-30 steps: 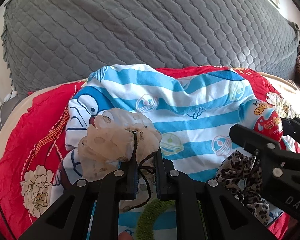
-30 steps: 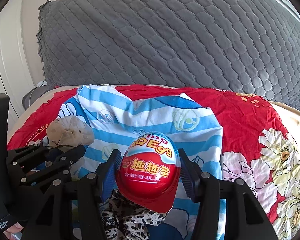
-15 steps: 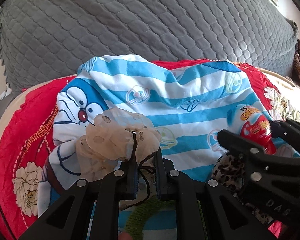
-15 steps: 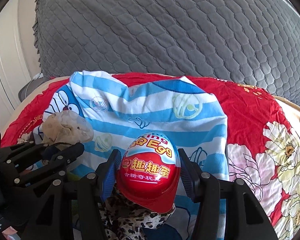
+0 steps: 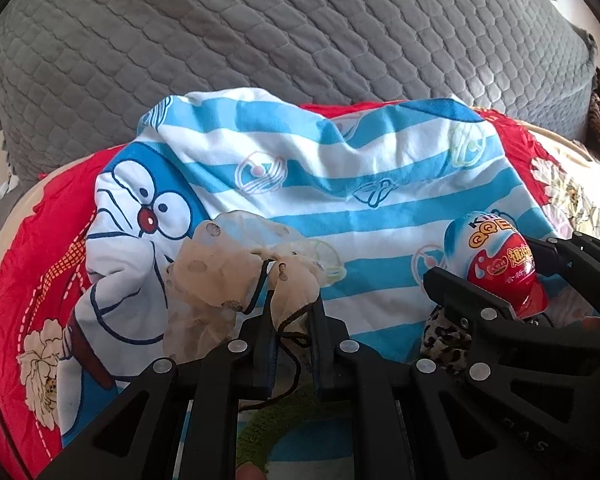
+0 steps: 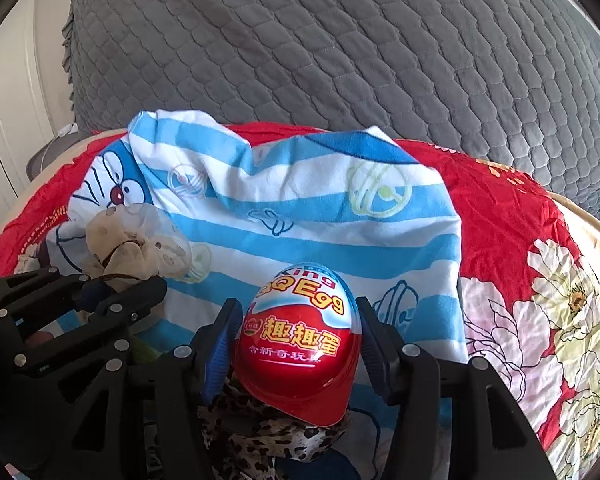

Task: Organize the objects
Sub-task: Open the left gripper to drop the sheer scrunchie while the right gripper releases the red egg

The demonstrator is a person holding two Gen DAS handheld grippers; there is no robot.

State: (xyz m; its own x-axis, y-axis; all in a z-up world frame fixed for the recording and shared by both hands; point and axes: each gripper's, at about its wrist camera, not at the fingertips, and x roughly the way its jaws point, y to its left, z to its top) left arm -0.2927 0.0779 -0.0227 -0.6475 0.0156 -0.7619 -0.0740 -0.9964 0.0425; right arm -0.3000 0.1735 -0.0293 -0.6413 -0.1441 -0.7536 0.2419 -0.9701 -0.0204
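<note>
I have the left gripper (image 5: 292,312) pinched nearly together on a sheer beige scrunchie (image 5: 228,276), whose frill bunches past the fingertips while its dark elastic cord trails back between the jaws. My right gripper (image 6: 296,328) is clamped on a red and white toy egg (image 6: 300,336), one blue pad against each side. Both hang over the blue striped cartoon cloth (image 6: 284,216), the scrunchie above its left part near the printed cat face, the egg above its near right part. A leopard-print scrunchie (image 6: 268,432) lies on that cloth directly under the egg, and a green fuzzy ring (image 5: 276,424) lies on the cloth's near edge beneath my left gripper.
</note>
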